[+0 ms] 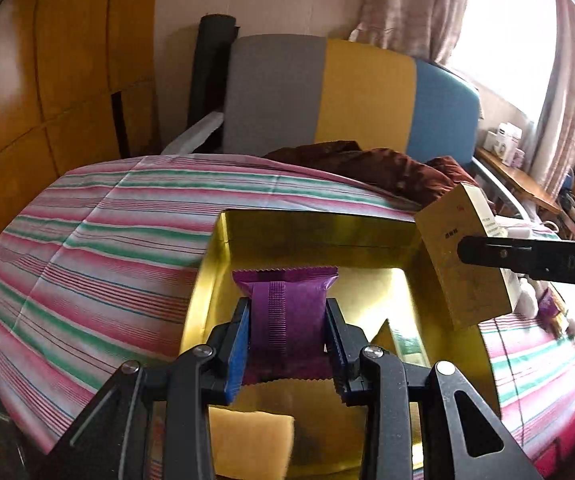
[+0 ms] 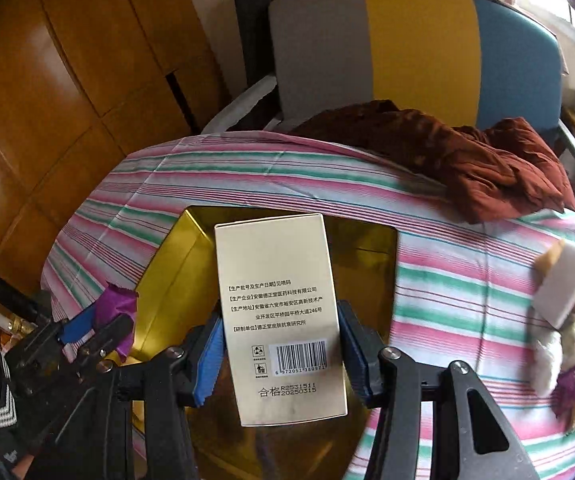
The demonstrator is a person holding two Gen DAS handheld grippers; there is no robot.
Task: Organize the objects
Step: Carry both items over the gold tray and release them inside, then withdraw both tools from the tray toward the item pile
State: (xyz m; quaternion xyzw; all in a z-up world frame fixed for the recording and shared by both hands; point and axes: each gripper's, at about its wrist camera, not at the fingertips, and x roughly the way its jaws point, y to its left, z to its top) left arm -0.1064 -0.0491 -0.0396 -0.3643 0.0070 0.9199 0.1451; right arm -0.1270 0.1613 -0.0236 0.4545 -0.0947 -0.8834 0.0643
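Observation:
My left gripper (image 1: 287,312) is shut on a purple snack packet (image 1: 285,312) and holds it over the open gold box (image 1: 215,264) on the striped cloth. My right gripper (image 2: 279,320) is shut on a tall cream-gold carton (image 2: 279,312) with printed text and a barcode, held above the gold box (image 2: 175,276). The carton (image 1: 463,256) and the right gripper also show in the left wrist view at the box's right edge. The left gripper with the purple packet (image 2: 115,308) shows at the left of the right wrist view.
A striped cloth (image 1: 87,248) covers the table. A dark red crumpled cloth (image 2: 483,168) lies at the far side. A white block and a small plush toy (image 2: 563,320) lie at the right. A grey, yellow and blue chair (image 1: 327,92) stands behind. A yellow sponge-like piece (image 1: 247,440) lies in the box.

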